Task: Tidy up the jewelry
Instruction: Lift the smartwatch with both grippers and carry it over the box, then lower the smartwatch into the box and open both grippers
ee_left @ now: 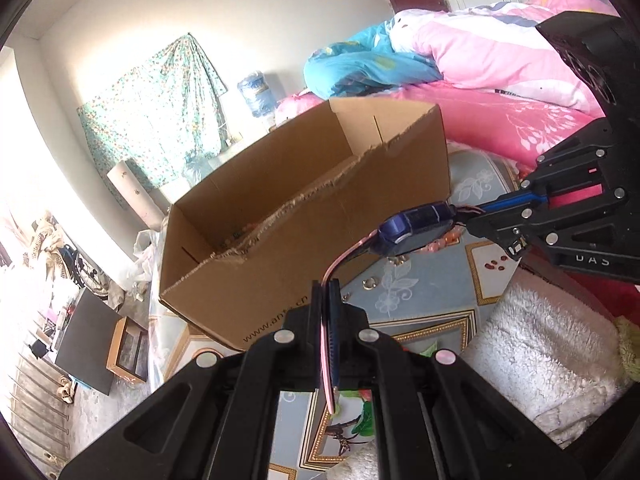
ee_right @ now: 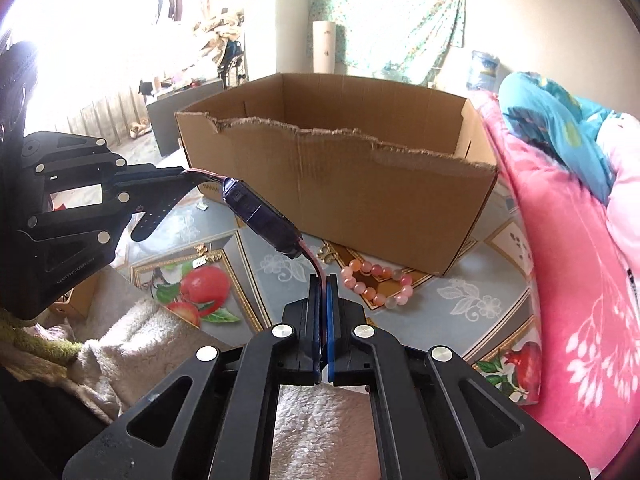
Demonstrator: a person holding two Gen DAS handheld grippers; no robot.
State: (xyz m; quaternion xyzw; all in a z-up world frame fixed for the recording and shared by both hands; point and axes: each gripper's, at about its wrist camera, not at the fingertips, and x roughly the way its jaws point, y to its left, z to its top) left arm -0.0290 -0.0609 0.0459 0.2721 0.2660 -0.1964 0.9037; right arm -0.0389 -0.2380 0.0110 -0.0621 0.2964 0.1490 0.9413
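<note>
Watch (ee_right: 260, 216) hangs in the air above the surface (ee_right: 472, 300), its strap ends pinched one in each hand-held gripper: right (ee_right: 325, 280) clamped near, left (ee_right: 176, 178) clamped farther off. If either grip slackens, or the two pull apart, the strap may slip and drop onto the bracelet (ee_right: 378, 282) rather than into the box (ee_right: 340, 184) beyond.

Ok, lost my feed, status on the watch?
Left gripper and right gripper both shut on watch straps, held over table. Box ahead. Bead bracelet below, nothing blocking.
</note>
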